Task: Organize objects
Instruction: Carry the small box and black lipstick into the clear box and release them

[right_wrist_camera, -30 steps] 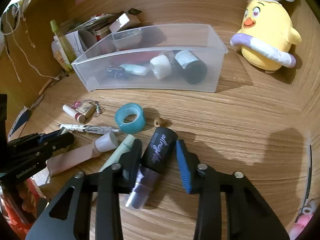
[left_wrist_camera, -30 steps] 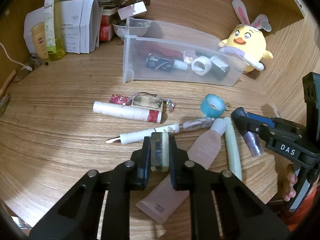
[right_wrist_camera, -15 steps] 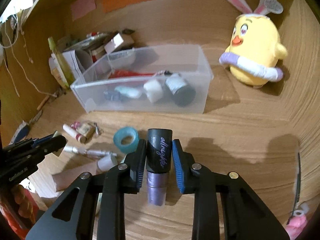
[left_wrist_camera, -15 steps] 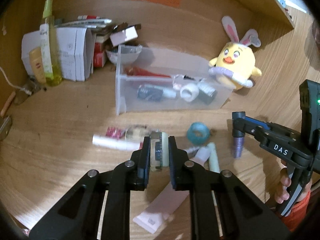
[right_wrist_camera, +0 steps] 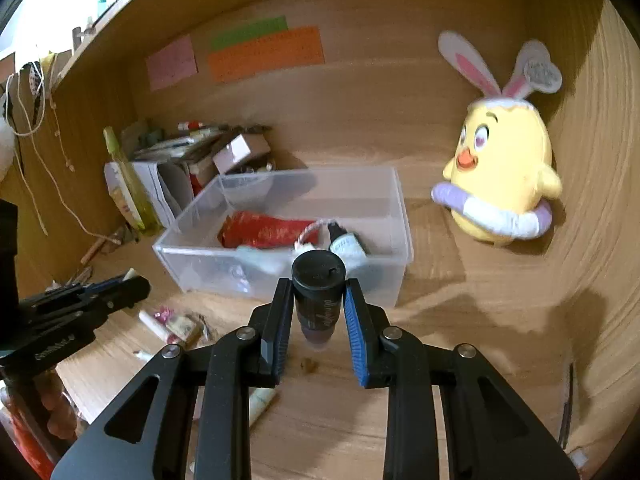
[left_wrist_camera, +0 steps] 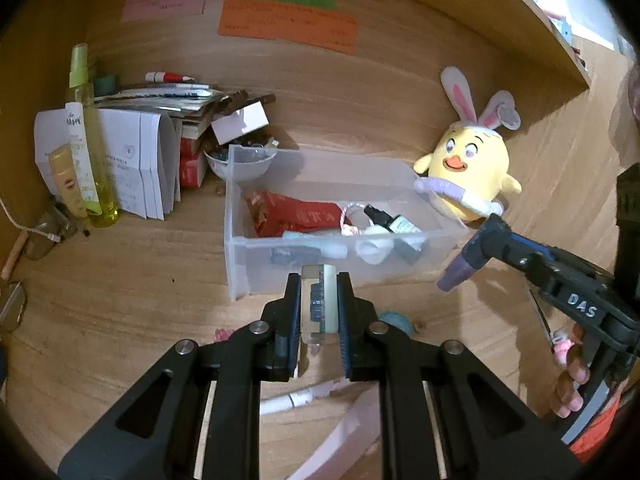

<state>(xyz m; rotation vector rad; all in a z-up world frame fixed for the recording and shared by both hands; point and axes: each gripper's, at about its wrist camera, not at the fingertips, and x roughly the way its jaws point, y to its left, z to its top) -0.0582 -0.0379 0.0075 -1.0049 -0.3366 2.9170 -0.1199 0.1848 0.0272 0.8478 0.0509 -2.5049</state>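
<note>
Lifted: "DAS"-marked right gripper (left_wrist_camera: 478, 258), tube (right_wrist_camera: 319, 300)

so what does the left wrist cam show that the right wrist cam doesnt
Only the left wrist view shows the small clear block clamped in the left gripper, plus the blue tape roll on the desk behind it. Only the right wrist view shows the round black cap end of the dark tube in the right gripper. Both show the clear bin, the red packet inside it and the yellow chick toy.

Yellow plush chick (right_wrist_camera: 502, 172), clear bin (left_wrist_camera: 256, 252), red packet (right_wrist_camera: 264, 232), seemingly purple-bodied black-capped tube (right_wrist_camera: 319, 300)
</note>
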